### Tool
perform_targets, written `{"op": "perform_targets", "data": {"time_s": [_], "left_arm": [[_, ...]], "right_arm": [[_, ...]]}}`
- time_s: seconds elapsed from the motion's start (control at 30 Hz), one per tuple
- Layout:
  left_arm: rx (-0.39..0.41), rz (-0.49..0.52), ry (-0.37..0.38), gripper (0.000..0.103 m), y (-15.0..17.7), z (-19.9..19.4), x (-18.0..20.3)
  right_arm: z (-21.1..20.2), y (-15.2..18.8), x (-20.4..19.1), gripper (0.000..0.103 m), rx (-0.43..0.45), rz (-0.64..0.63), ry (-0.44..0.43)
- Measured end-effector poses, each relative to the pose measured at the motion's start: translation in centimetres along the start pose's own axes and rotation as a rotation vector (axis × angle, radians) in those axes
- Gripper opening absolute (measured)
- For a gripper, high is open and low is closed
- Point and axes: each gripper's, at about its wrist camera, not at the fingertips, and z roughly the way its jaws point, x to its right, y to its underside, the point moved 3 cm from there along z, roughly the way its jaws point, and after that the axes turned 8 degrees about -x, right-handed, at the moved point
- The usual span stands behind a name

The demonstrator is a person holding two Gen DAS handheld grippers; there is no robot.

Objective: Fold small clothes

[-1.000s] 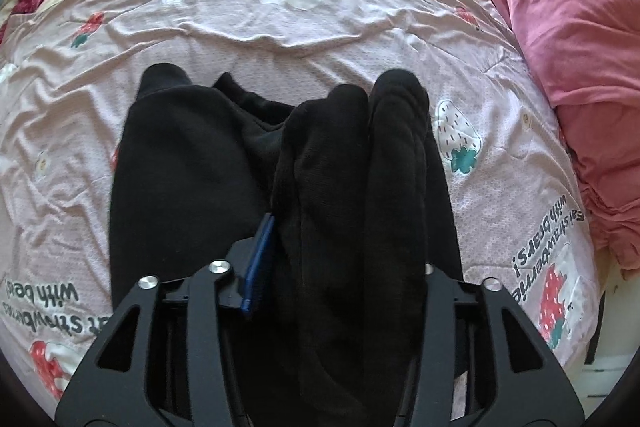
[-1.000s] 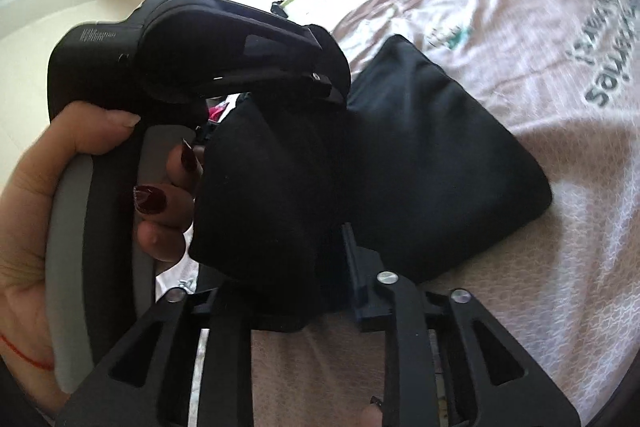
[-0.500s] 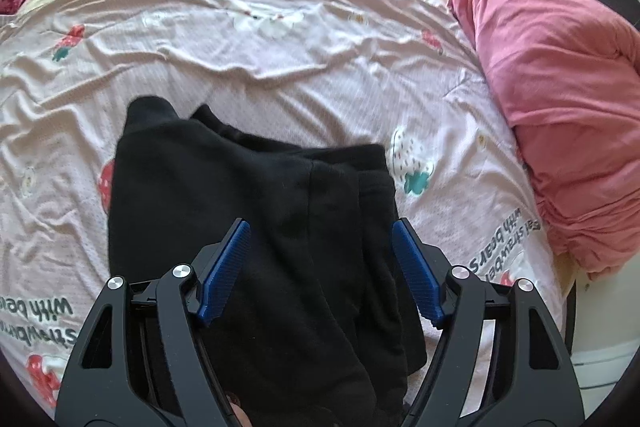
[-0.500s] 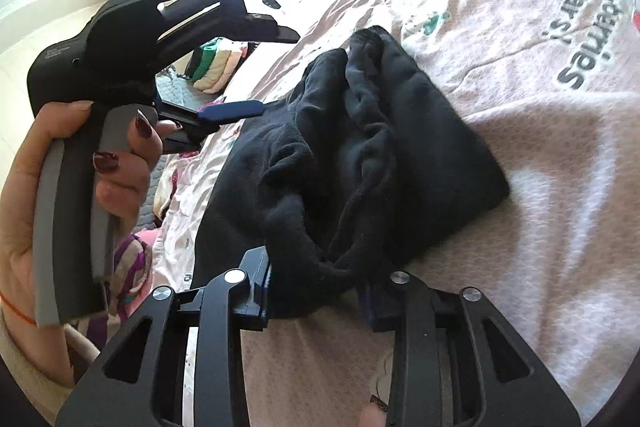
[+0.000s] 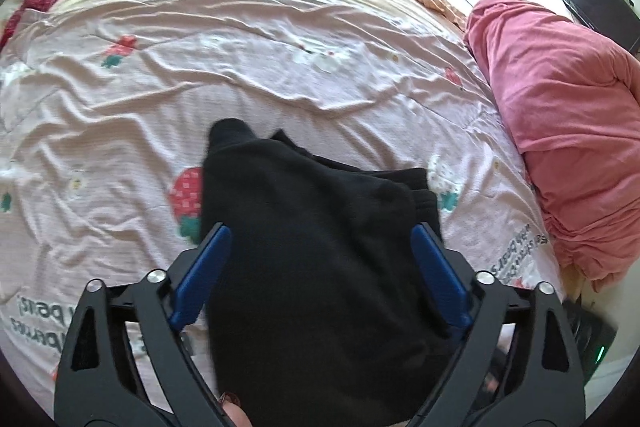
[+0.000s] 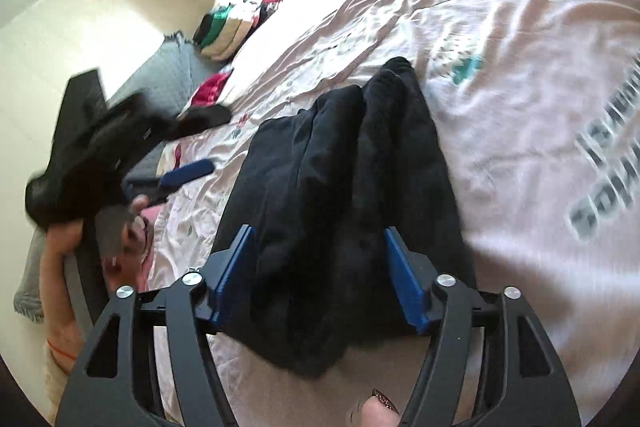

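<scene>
Since the earlier frames both jaw pairs have been opening, dropping the folded black fleece garment [image 5: 320,247] onto the near pink strawberry-print bedsheet [image 5: 280,75]. Left gripper [image 5: 320,259] and right gripper [image 6: 320,267] gape wide, empty; they should lift straight clear, not snagging folds.

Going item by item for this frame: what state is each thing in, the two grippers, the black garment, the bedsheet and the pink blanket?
left gripper: open, jaws just widened, clear of the cloth.
right gripper: open, jaws just widened, pads off the cloth.
black garment: folded in layers, lying released on the bed.
bedsheet: spread out, wrinkled.
pink blanket: bunched in a heap at the bed's edge.
</scene>
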Motion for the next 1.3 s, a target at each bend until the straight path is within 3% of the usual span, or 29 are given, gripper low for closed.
{"op": "perform_targets", "data": {"time_s": [0.27,0.33,0.5,0.6,0.87,1.0,1.13,1.3], "left_arm": [[0.059,-0.001,-0.041,0.089,1.8,-1.2,-3.2],[0.071,0.005,-0.059,0.089,2.2,-1.1,-3.6],[0.084,0.018,-0.096,0.089,2.9,-0.3,-4.1],[0.085,0.024,-0.114,0.089,3.4,0.4,-4.2],[0.083,0.034,-0.104,0.089,3.9,1.0,-3.7],[0.072,0.045,-0.099,0.089,4.1,1.5,-3.1],[0.054,0.052,-0.092,0.089,4.8,2.4,-2.8],[0.055,0.042,-0.089,0.089,5.7,2.8,-3.0]], "right_arm": [[4.0,-2.3,0.0,0.066,-0.082,-0.075,0.092],[4.0,-1.8,-0.1,0.059,-0.075,-0.095,0.115],[4.8,-2.5,-0.2,0.026,-0.050,-0.161,0.121],[5.5,-3.3,-0.9,0.019,-0.028,-0.233,0.164],[3.4,-4.8,-2.6,0.018,0.069,-0.366,0.215],[4.2,-5.2,-0.5,0.017,0.039,-0.332,0.268],[5.1,-5.5,1.3,0.018,0.001,-0.279,0.267],[5.5,-5.1,1.7,0.034,-0.020,-0.286,0.333]]}}
